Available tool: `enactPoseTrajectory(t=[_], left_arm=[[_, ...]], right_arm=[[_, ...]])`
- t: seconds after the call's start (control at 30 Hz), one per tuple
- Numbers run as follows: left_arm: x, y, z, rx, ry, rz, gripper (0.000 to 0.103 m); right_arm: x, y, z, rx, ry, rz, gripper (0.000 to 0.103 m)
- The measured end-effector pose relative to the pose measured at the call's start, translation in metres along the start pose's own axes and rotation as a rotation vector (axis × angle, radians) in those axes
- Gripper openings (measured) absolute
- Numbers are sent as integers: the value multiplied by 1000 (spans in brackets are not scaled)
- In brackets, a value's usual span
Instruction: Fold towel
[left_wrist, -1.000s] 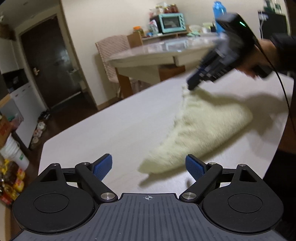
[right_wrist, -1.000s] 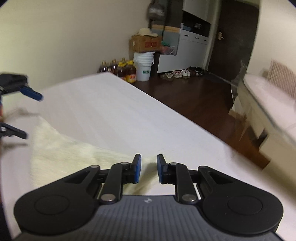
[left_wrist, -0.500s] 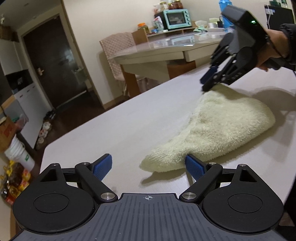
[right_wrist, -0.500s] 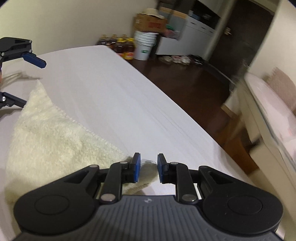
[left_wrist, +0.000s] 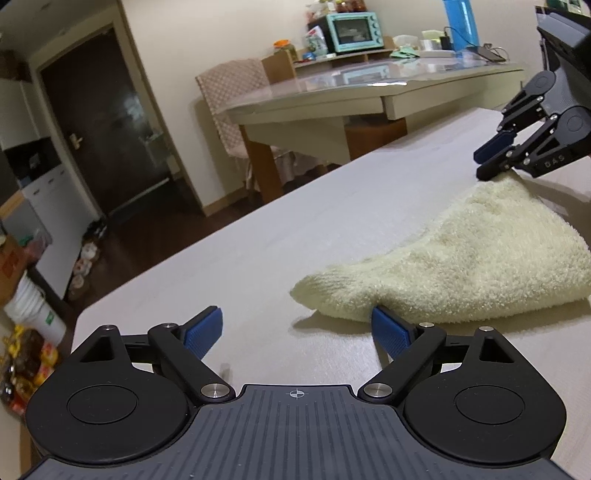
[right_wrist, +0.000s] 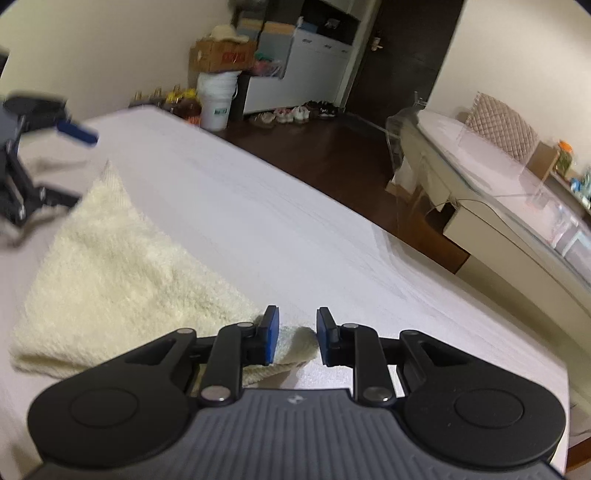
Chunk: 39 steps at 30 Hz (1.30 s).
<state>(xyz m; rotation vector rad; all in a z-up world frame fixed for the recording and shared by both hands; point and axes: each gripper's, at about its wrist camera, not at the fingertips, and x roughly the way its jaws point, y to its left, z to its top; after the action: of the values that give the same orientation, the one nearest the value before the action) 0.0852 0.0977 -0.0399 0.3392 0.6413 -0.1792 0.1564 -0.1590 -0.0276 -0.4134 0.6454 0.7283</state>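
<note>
A fluffy cream towel lies folded into a rough triangle on the white table. My left gripper is open just short of the towel's near corner, its right pad touching the towel's edge. My right gripper sits low at the opposite corner of the towel. Its jaws are opening, and the corner lies loose between the pads with a gap on either side. In the left wrist view the right gripper hovers at the towel's far tip. In the right wrist view the left gripper shows blurred and open.
The table's far edge drops to a dark floor. A glass-topped table with a teal oven and a quilted chair stand beyond it. A white bucket, bottles and a box sit by the wall.
My right gripper came down to the table with the towel corner and its jaws spread apart, freeing the corner. My left gripper slid sideways, still open, so the towel now sits further right in its view.
</note>
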Motion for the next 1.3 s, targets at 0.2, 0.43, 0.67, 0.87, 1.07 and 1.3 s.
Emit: enactPoseTrajectory(t=[0.2, 0.43, 0.67, 0.87, 1.07, 1.3], left_arm=[[-35, -13, -3, -133, 27, 41, 102], [-59, -41, -9, -217, 81, 90, 103], [-79, -73, -16, -243, 65, 103, 103], [-82, -88, -16, -246, 57, 93, 103], [-83, -84, -16, -271, 59, 97, 103], [-84, -78, -17, -288, 62, 113, 103]], right_arm=[[-46, -18, -18, 250, -64, 103, 78], [-86, 3, -55, 359, -71, 141, 99], [-108, 29, -78, 397, -90, 112, 100], [-115, 48, -78, 315, -158, 66, 100], [-86, 54, -46, 194, -192, -14, 100], [-39, 63, -33, 107, -93, -36, 100]])
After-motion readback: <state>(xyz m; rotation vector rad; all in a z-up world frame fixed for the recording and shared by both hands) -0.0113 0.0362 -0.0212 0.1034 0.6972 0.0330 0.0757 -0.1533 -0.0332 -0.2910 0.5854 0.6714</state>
